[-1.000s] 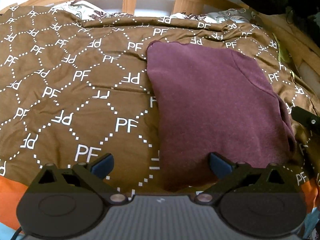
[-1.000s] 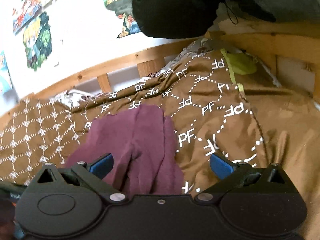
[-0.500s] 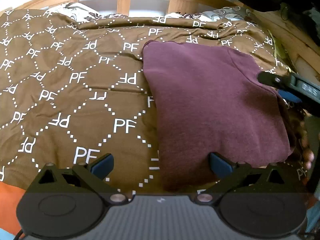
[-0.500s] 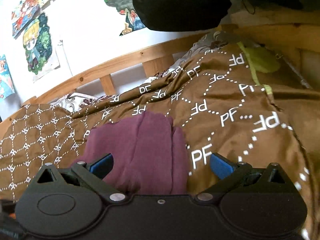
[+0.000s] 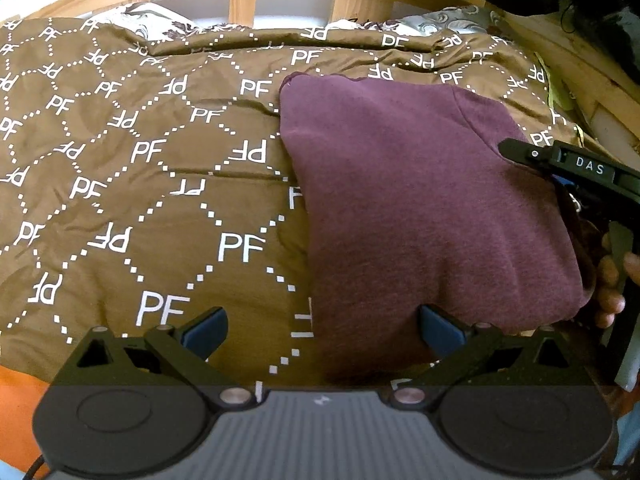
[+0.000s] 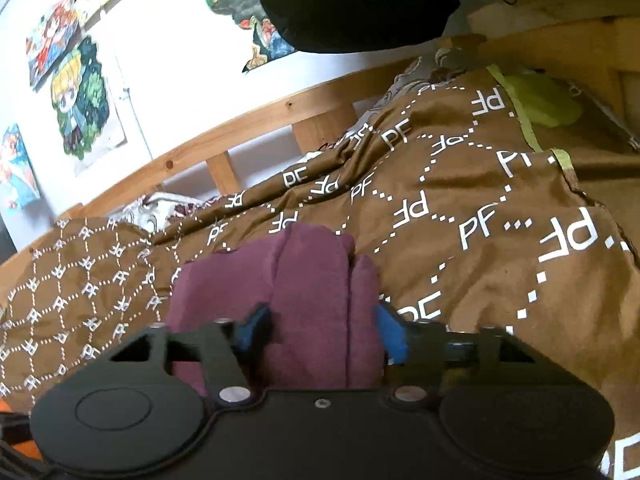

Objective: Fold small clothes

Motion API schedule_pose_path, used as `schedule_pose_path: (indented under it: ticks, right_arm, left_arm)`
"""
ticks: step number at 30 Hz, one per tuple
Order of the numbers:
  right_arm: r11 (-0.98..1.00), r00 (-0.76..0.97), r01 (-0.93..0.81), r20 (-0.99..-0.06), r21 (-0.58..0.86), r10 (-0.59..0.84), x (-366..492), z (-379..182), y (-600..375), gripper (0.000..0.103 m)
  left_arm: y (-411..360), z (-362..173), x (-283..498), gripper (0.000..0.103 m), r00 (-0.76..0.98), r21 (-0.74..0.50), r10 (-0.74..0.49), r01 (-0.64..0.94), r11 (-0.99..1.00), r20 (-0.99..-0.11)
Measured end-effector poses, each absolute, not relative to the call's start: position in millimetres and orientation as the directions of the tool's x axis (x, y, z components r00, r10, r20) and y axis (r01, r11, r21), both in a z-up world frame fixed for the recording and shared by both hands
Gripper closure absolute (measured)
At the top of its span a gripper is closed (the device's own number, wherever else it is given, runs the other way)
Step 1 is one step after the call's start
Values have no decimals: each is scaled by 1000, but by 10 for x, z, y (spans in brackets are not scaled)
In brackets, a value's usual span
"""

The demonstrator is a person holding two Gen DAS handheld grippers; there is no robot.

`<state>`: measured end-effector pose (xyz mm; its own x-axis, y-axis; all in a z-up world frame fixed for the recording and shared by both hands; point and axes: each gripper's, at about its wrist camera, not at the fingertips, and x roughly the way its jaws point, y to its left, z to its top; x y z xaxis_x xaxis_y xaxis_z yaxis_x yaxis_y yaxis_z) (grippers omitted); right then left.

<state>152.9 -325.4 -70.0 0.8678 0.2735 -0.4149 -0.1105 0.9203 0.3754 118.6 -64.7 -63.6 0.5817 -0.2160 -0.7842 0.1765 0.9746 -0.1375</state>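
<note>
Right gripper [image 6: 322, 330] fingers have just been closing, pinching the maroon garment's [image 5: 420, 200] right edge. Left gripper [image 5: 322, 326] hangs wide open at its near-left corner, nothing grabbed.

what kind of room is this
Most likely a bedroom. A maroon garment lies on a bed covered by a brown PF-print duvet, with a wooden slatted bed frame behind it and cartoon posters on the white wall.

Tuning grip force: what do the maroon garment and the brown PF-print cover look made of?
Folded maroon garment: looks like matte, heathered knit, probably jersey or fleece; soft rounded folds. Brown PF-print bed cover: smooth woven cloth with slight sheen and shallow creases, possibly polyester or cotton blend.
</note>
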Motion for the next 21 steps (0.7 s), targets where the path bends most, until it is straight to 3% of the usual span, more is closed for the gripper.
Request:
schedule_pose_path:
  ticks: [2, 4, 13, 21]
  right_arm:
    - [927, 873, -94, -419, 362, 252, 1522, -684, -3267, 73]
    - [925, 874, -85, -418, 371, 248, 1510, -691, -3319, 75]
    - [896, 859, -45, -441, 442, 261, 1522, -876, -3460, 73]
    - [906, 859, -44, -448, 421, 249, 1519, -923, -3431, 71]
  left_arm:
    - [-653, -650, 1191, 0, 581, -141, -218, 175, 974, -785]
    - [-662, -661, 1197, 0, 578, -146, -221, 174, 974, -786]
    - [-638, -689, 1205, 0, 571, -173, -244, 176, 969, -784]
    - [-624, -716, 1220, 0, 564, -188, -256, 177, 966, -785]
